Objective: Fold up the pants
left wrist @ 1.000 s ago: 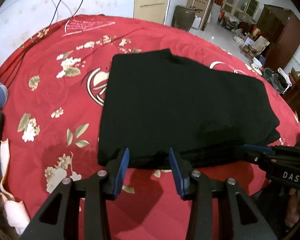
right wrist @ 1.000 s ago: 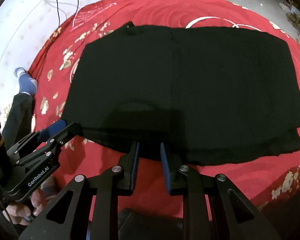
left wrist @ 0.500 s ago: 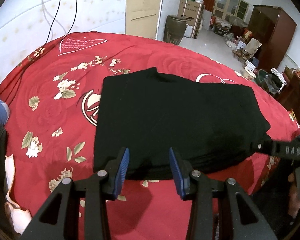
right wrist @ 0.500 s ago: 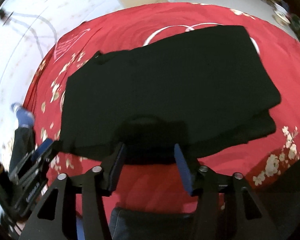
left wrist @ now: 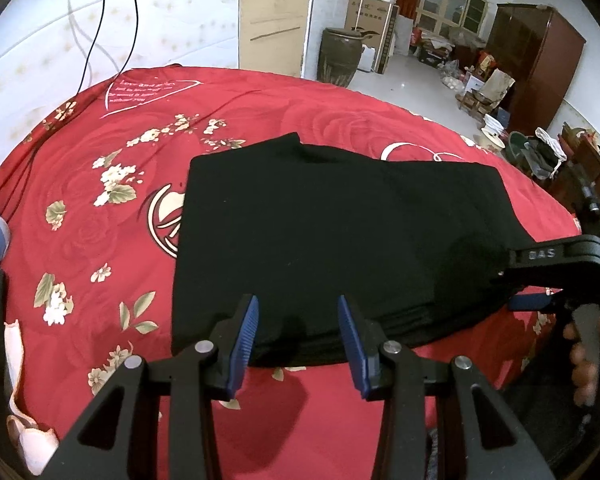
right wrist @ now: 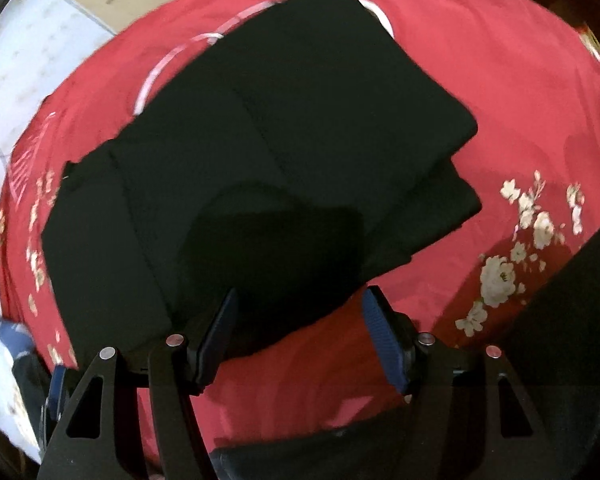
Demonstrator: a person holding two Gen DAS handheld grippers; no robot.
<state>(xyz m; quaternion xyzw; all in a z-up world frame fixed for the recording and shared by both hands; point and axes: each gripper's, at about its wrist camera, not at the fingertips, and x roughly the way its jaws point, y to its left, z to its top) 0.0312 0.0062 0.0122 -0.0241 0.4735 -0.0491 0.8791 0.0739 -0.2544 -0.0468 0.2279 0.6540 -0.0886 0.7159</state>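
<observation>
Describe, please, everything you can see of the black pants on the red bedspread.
The black pants lie folded flat into a rough rectangle of plain, matte, soft-looking fabric, resting on the red floral bedspread. Layered edges show along the near side, with a lower layer sticking out at one corner. Neither gripper's pads press on them.

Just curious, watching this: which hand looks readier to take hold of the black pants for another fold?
Probably the right gripper: its just-opening jaws straddle the pants' near corner. The left gripper hovers open.
</observation>
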